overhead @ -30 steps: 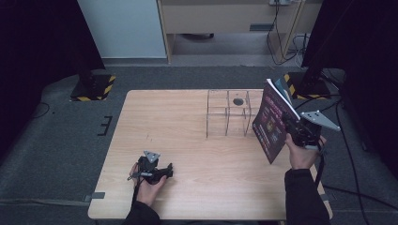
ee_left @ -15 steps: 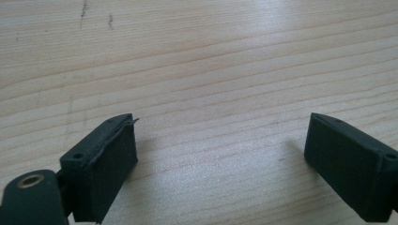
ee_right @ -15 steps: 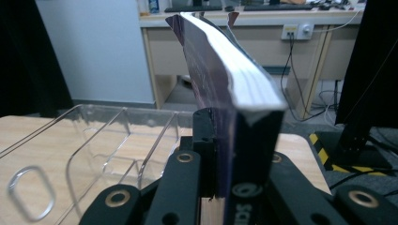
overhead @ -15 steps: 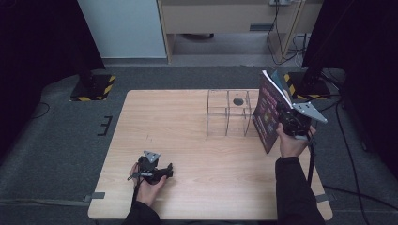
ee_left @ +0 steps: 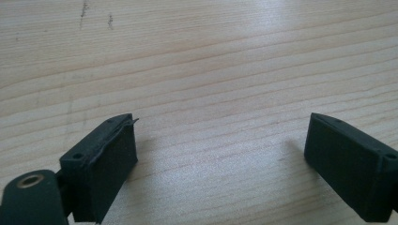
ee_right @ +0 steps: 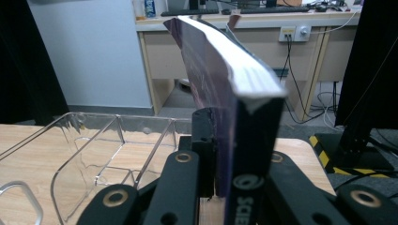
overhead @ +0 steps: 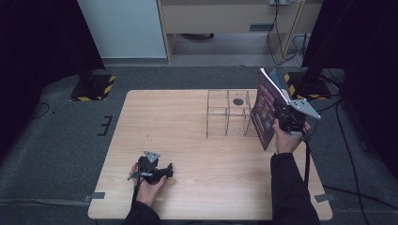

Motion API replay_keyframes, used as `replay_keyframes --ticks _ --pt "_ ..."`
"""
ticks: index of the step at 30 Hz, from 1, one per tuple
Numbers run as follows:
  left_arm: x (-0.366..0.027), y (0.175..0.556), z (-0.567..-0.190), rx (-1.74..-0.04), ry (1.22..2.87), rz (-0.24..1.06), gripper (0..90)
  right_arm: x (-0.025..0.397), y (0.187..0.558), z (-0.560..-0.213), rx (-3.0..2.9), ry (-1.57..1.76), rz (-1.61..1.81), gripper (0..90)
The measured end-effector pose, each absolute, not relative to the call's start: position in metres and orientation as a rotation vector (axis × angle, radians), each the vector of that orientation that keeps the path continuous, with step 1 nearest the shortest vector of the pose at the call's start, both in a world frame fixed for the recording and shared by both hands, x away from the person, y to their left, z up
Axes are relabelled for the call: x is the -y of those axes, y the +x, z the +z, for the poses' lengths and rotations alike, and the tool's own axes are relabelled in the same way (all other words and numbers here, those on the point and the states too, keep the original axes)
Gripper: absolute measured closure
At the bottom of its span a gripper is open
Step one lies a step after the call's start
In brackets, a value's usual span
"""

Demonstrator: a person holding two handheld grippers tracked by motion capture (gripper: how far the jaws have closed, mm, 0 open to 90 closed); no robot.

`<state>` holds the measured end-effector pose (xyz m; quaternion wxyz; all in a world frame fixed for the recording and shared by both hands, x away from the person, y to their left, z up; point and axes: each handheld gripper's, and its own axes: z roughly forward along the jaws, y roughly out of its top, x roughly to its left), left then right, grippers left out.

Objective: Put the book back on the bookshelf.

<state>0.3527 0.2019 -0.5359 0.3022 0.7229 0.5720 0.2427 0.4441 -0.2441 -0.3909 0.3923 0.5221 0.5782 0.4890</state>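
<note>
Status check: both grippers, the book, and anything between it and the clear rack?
Right gripper shut on book, held upright above table edge. Left gripper open, empty, low over table. Clear divider rack just left of book; path unobstructed.

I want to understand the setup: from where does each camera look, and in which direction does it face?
High view: above the person's side, facing forward and down on the table; both forearms, left gripper, right gripper.
Left gripper view: on the left gripper, facing bare tabletop between open jaws.
Right gripper view: on the right gripper, facing the clamped book, clear rack beyond.
Shared: book and rack, high and right gripper views.
</note>
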Motion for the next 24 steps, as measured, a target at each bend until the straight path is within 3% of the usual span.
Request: replay_keyframes --ticks 6,13,24 --pt "-0.2019 0.3527 -0.5359 -1.517 1.917 0.643 8.7 0.2440 0.4474 -0.3951 -1.497 1.341 1.206 70.3" --pt "-0.2019 0.3527 -0.5359 -1.517 1.917 0.643 8.7 0.2468 0.4485 -0.3966 -1.502 1.349 1.204 64.8" --pt "-0.2019 0.3527 -0.5359 -1.517 1.917 0.643 8.7 0.2509 0.4465 -0.3954 -1.492 1.373 1.236 82.0"
